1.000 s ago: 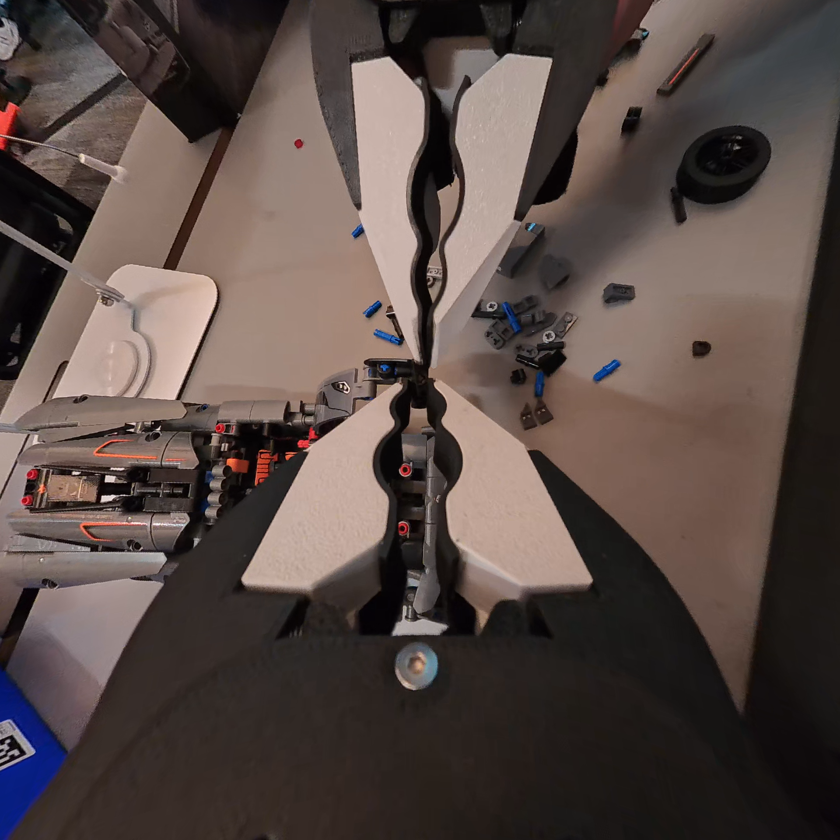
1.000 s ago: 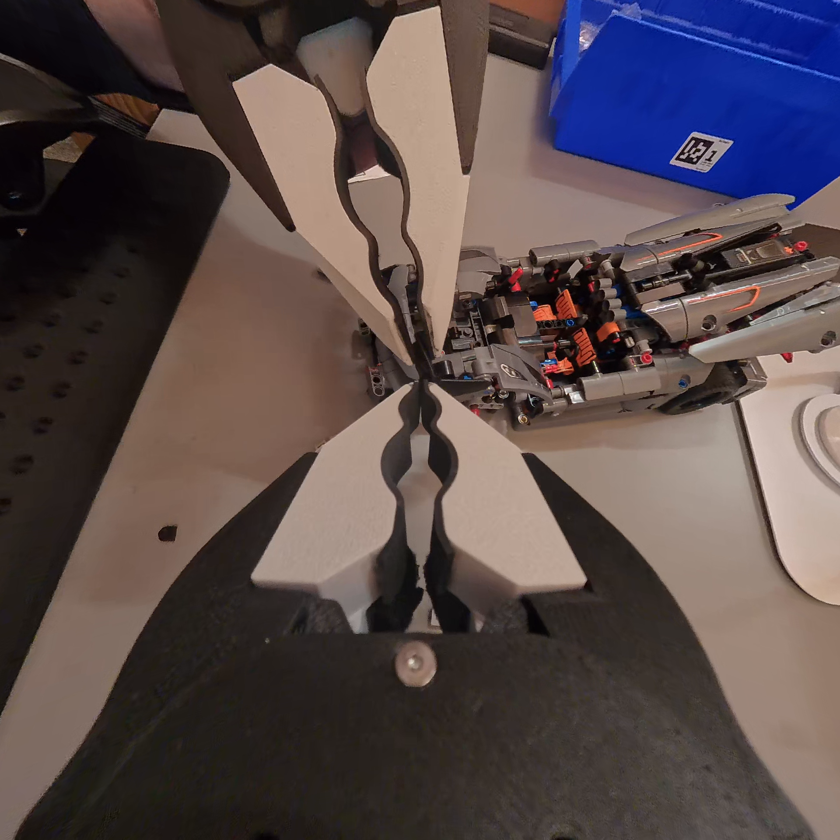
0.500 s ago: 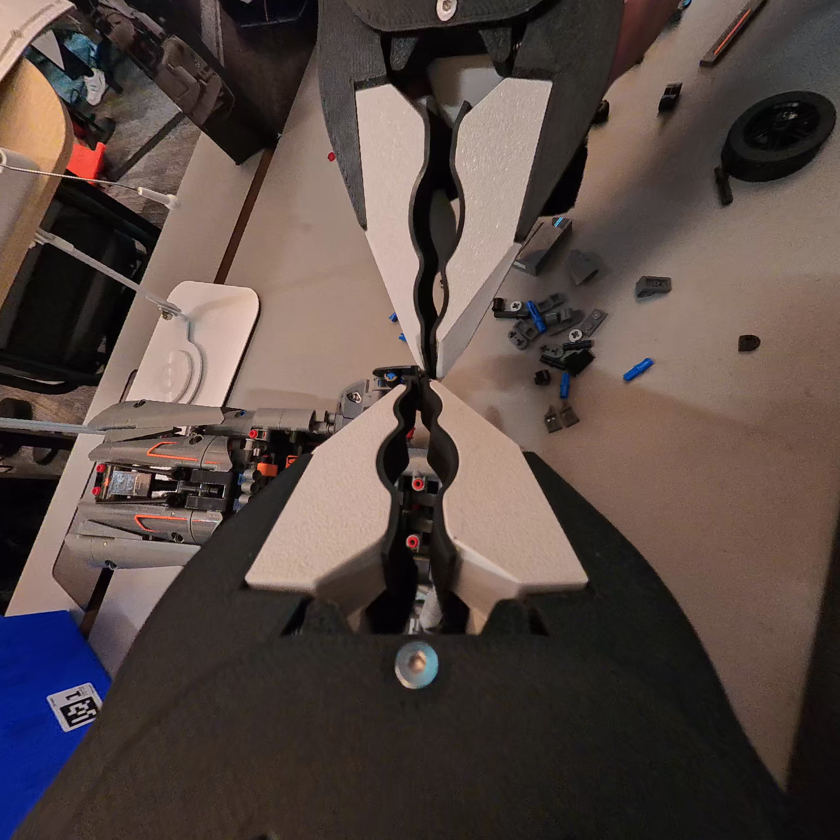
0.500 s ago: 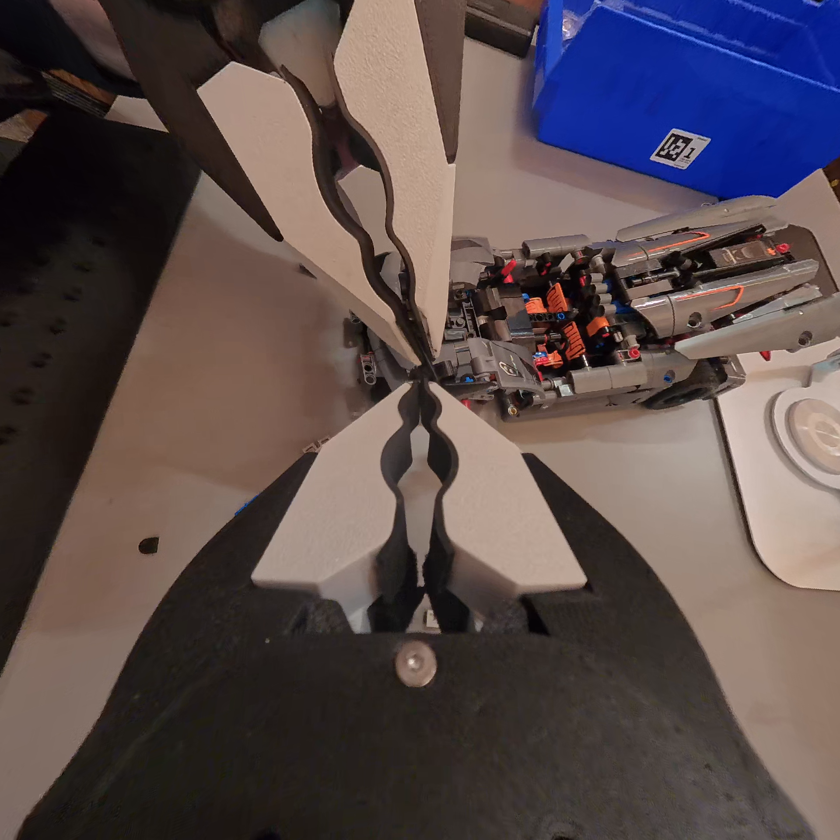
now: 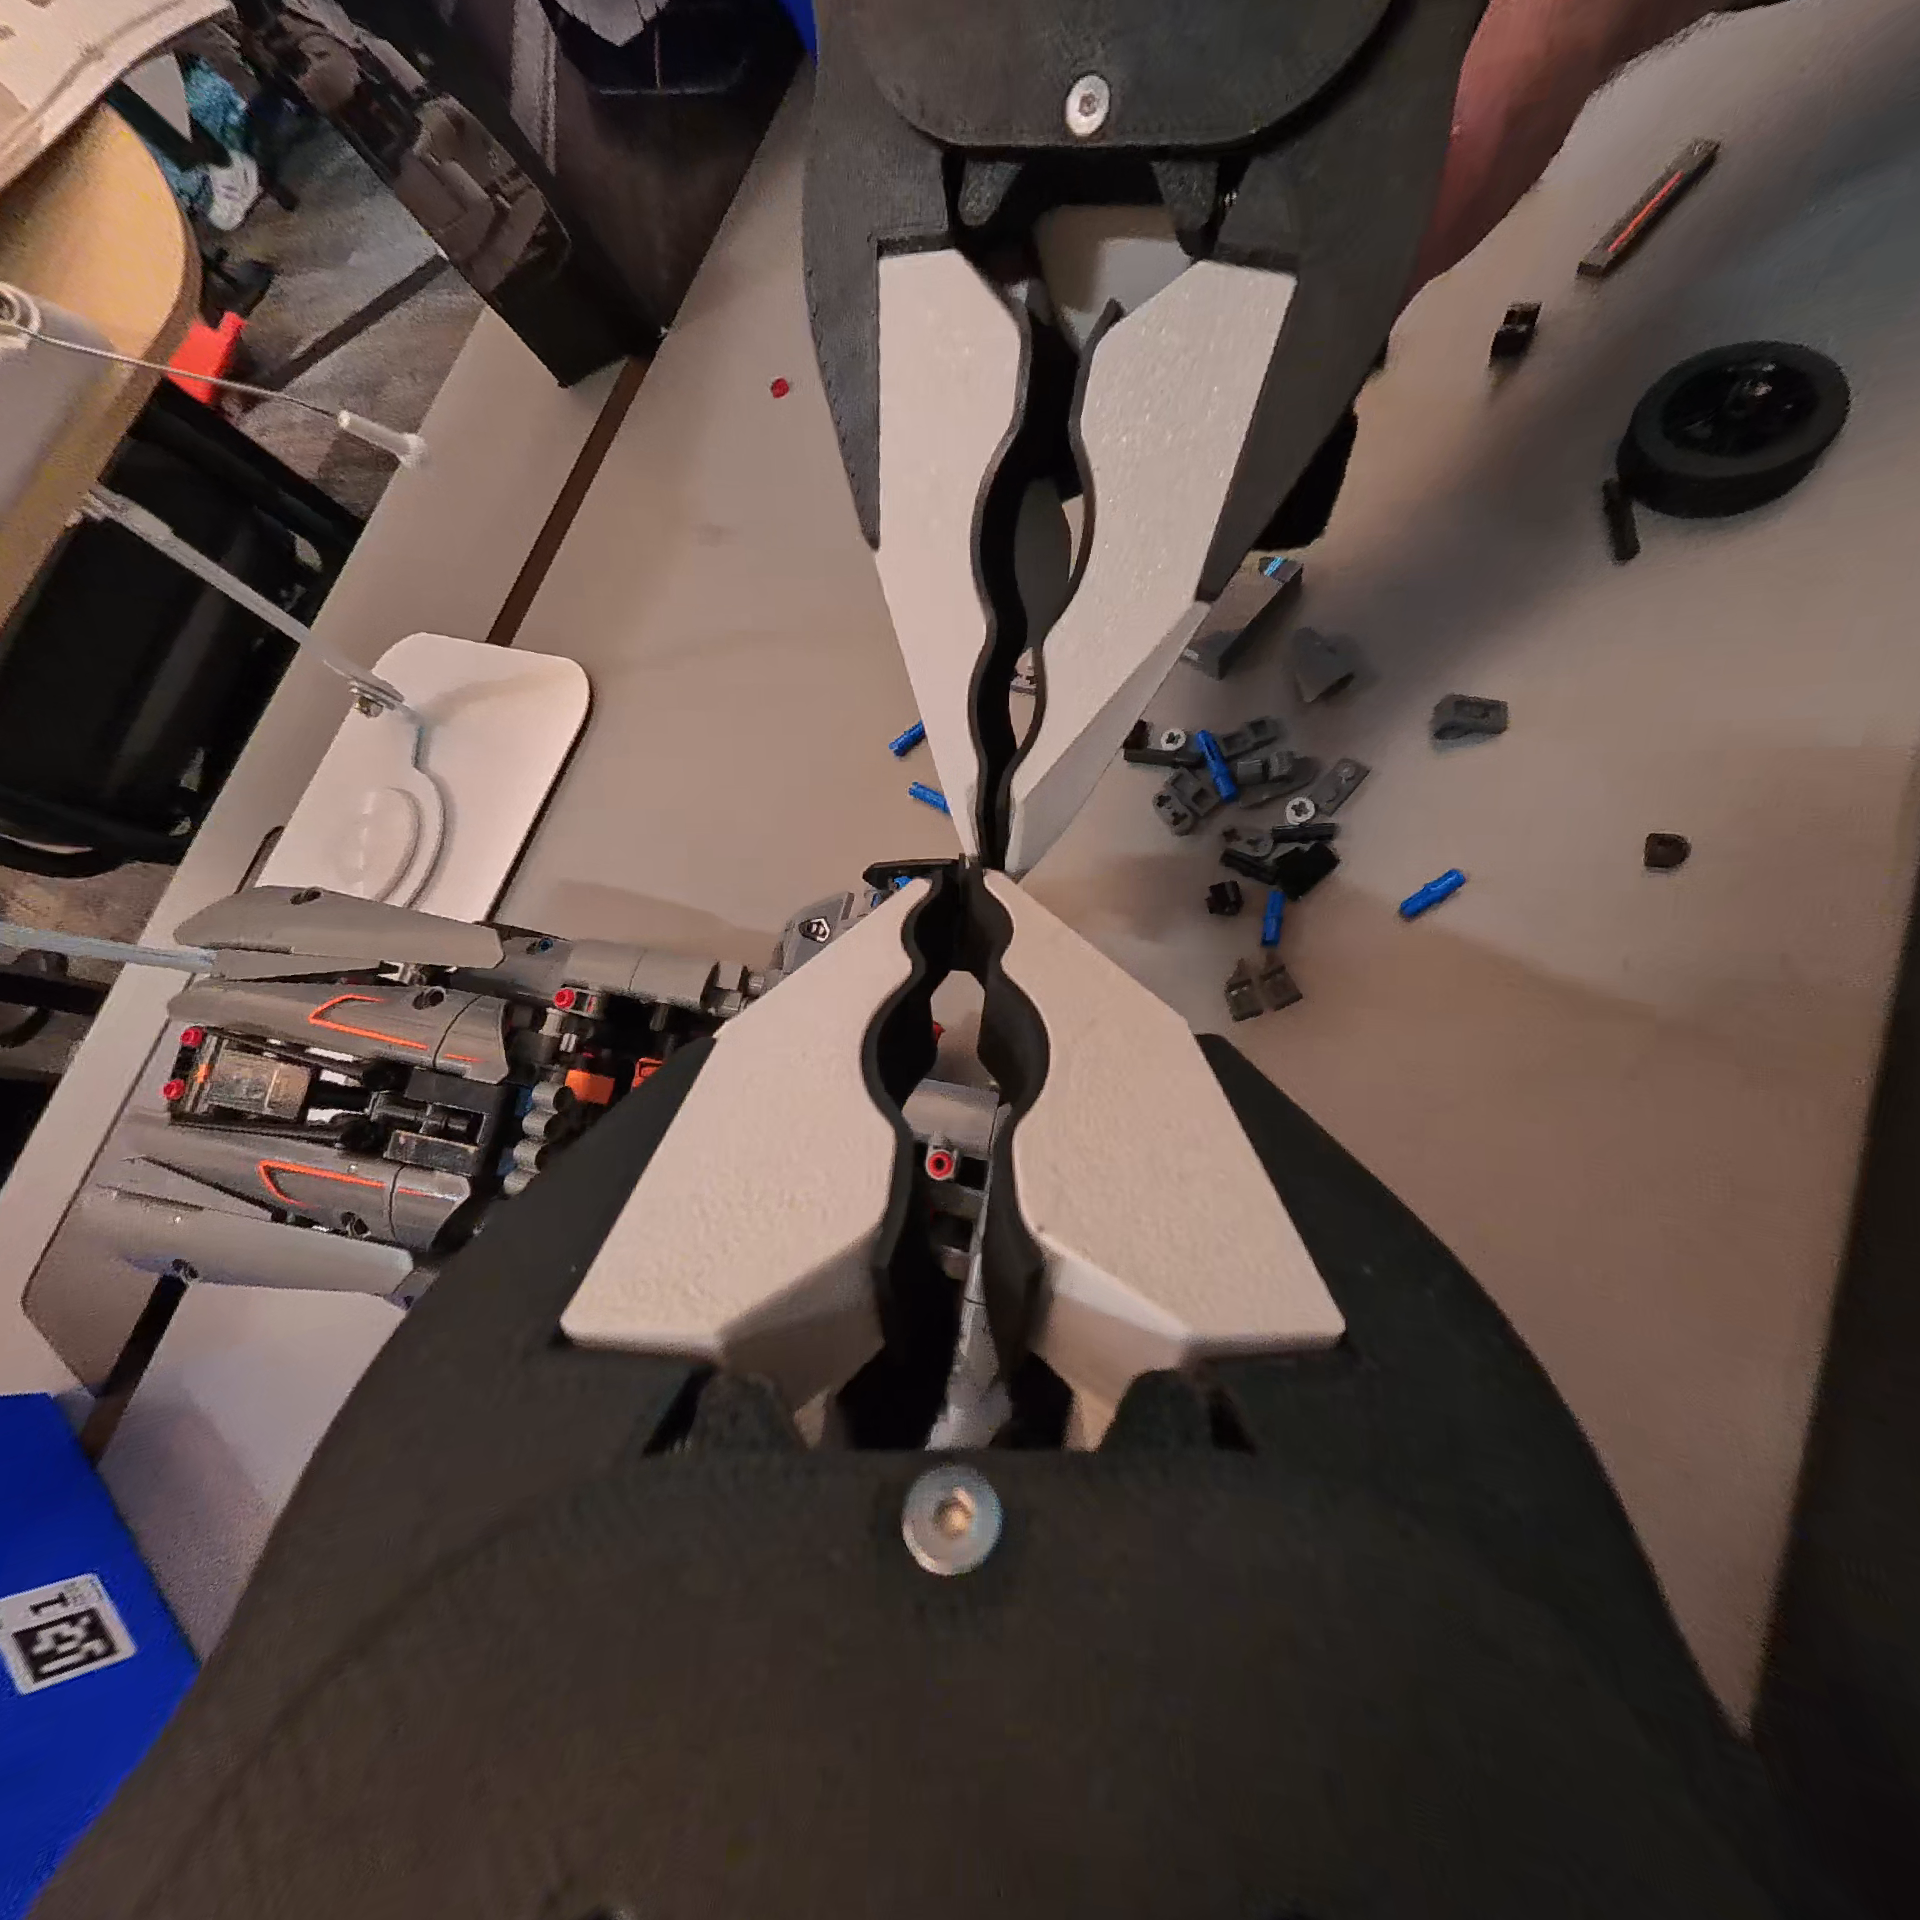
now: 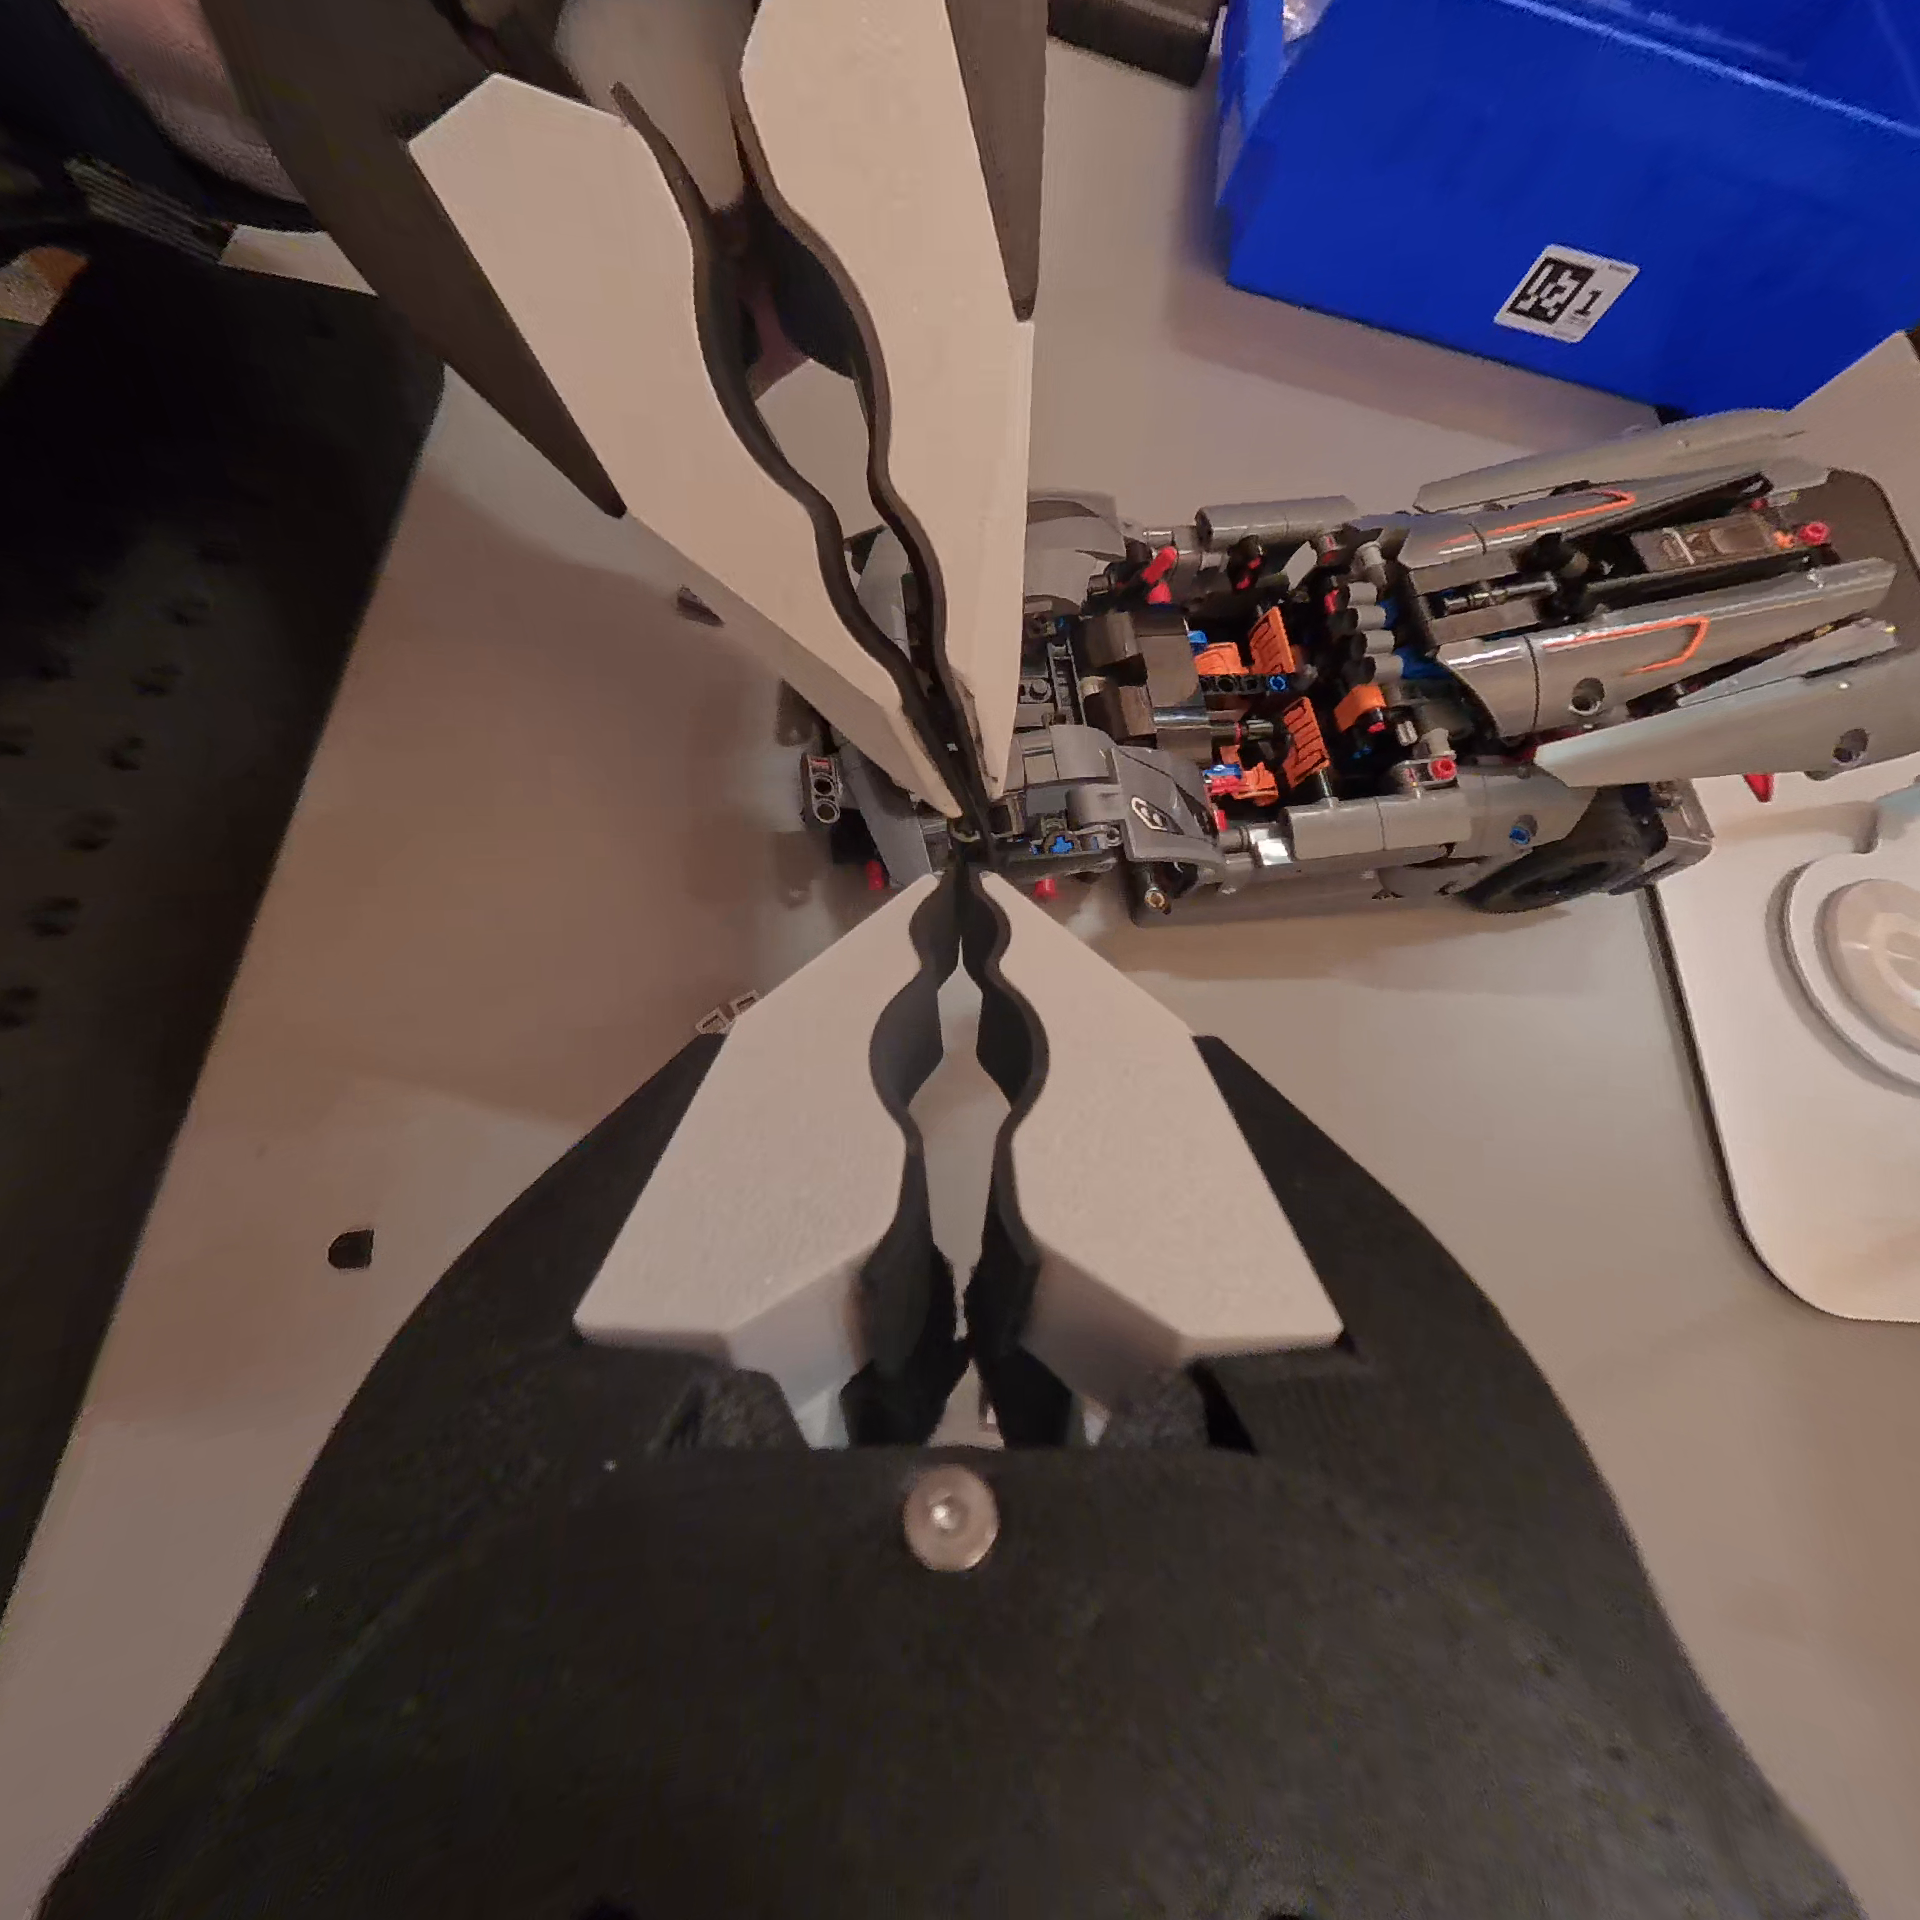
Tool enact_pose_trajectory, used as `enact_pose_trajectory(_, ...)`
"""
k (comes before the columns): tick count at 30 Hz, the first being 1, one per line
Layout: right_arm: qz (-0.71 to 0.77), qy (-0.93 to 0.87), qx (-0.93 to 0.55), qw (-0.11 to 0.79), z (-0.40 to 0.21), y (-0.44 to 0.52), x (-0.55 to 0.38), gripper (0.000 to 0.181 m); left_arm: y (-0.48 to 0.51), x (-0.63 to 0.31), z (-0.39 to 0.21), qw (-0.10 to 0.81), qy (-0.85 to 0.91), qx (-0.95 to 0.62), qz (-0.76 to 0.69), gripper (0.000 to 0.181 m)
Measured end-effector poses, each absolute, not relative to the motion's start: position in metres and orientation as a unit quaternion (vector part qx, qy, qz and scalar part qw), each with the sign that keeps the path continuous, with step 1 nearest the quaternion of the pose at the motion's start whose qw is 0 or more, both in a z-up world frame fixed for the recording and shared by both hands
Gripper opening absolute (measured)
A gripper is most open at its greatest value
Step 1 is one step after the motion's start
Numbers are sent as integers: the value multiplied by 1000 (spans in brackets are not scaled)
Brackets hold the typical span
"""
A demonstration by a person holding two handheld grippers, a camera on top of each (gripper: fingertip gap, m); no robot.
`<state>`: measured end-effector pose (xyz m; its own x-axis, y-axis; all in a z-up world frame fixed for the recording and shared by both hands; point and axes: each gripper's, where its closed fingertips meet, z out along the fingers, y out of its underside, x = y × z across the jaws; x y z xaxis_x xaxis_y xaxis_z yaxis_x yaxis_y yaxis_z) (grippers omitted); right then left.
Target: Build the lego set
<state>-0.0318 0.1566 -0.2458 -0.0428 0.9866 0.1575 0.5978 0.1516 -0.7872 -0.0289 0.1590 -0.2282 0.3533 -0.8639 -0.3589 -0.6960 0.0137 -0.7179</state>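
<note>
- Two grippers meet tip to tip over the front end of the lego car [image 6: 1351, 727], and both have climbed over the last second: the left wrist view now takes in more of the bench [image 5: 1455, 1195] and more of the room beyond its edge.
- Left gripper [image 5: 961, 883] has its jaws narrowed to a sliver at the tips; something small and dark sits right there, but whether it is pinched I cannot tell.
- Right gripper [image 6: 961, 883] is just as narrow, tips pressed at the car's grey nose; a firm hold is not visible here either.
- Car itself lies on the bench beside the white pad [image 6: 1818, 1039], with the blue bin [image 6: 1558, 156] beyond it, in the same spot as a second ago.
- Loose pieces [image 5: 1247, 790] and a black wheel [image 5: 1735, 426] wait well apart from the car, untouched.
- My read: the small front fitting is seated or nearly so, and the rise suggests the pair is easing off. Plenty of the build remains.
</note>
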Motion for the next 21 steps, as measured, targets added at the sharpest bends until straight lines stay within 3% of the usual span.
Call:
enact_pose_trajectory(6,245,-680,-598,346,-257,159,-31,0,159,-26,-231,437,554,-701,-104,0)
enact_pose_trajectory(9,212,-707,-594,320,-284,150,-33,0,155,-20,-194,483,527,-678,-169,0)
enact_pose_trajectory(21,245,-706,-582,322,-252,158,-13,0,158,-24,-194,475,510,-685,-210,0)
